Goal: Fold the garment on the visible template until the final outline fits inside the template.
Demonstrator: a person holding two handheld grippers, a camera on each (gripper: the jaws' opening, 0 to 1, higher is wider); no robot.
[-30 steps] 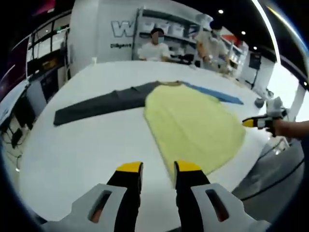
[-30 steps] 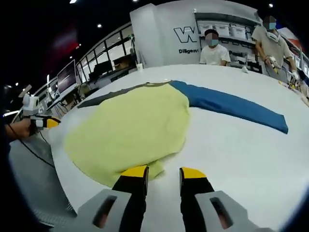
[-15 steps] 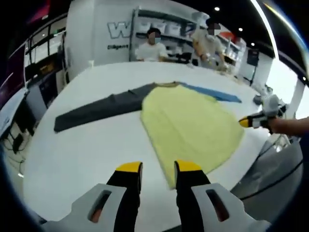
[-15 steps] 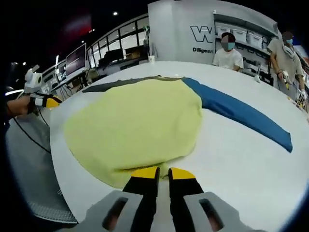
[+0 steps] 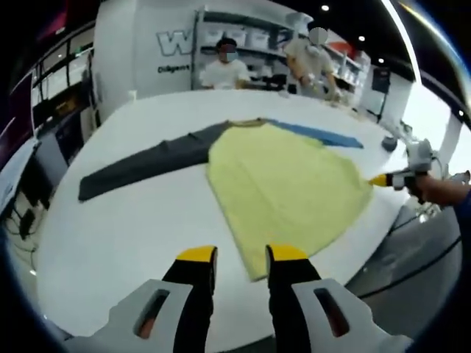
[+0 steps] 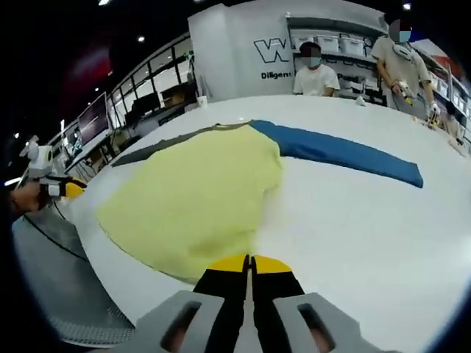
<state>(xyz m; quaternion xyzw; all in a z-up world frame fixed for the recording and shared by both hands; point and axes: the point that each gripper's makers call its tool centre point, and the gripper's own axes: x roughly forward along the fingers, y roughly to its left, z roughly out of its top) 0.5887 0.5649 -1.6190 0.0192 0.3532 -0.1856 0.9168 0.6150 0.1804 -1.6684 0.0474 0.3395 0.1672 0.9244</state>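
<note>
Jaws of my right gripper (image 6: 249, 262) pinched together at bottom centre of right gripper view, on hem of yellow-bodied shirt (image 6: 199, 195). Blue sleeve (image 6: 338, 153) runs right, grey sleeve (image 5: 143, 163) left, over white round table (image 6: 368, 228). My left gripper (image 5: 234, 254) parted, holding nothing, at hem corner.

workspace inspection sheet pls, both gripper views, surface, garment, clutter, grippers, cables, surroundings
surface: white table, large, rounded edge.
job's things: garment lying flat, yellow body, grey sleeve and blue sleeve spread out; template outline not discernible.
clutter: small object near the far edge, too small to identify.
grippers: left gripper open at the hem corner; right gripper shut at the hem.
cables: dark cable below the table edge.
surroundings: two people behind the table, shelving, wall lettering.
</note>
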